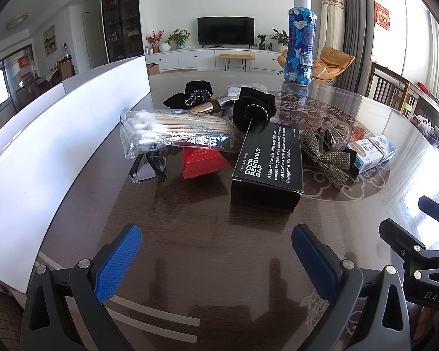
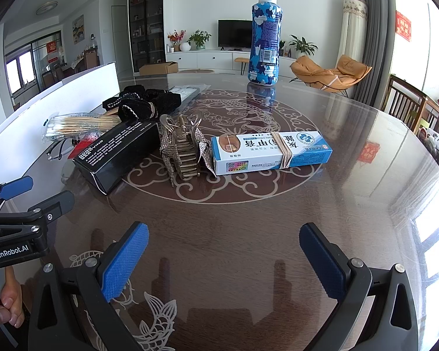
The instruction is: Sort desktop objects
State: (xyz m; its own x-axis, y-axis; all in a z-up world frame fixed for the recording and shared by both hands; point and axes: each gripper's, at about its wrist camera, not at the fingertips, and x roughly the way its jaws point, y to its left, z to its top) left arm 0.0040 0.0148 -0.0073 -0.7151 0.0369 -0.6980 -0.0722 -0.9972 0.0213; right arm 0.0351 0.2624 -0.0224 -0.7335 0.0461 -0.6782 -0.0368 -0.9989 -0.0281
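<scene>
**Blue pads spread wide, both tools empty above the desk**

Blue ribbed pads face each other across a wide gap on the left tool, which holds nothing and hovers over the glossy dark desk. The right tool is likewise released, its fingers far apart and touching nothing; a hand grips the left tool's handle at that view's edge. Beyond lies the clutter: a black odor-bar box, with a red packet and glasses to its left under a bag of cotton swabs. A rhinestone bow clip sits between the box and a banded ointment box. Black scrunchies lie behind. Farthest, well apart, a blue camouflage bottle stands upright.
</scene>
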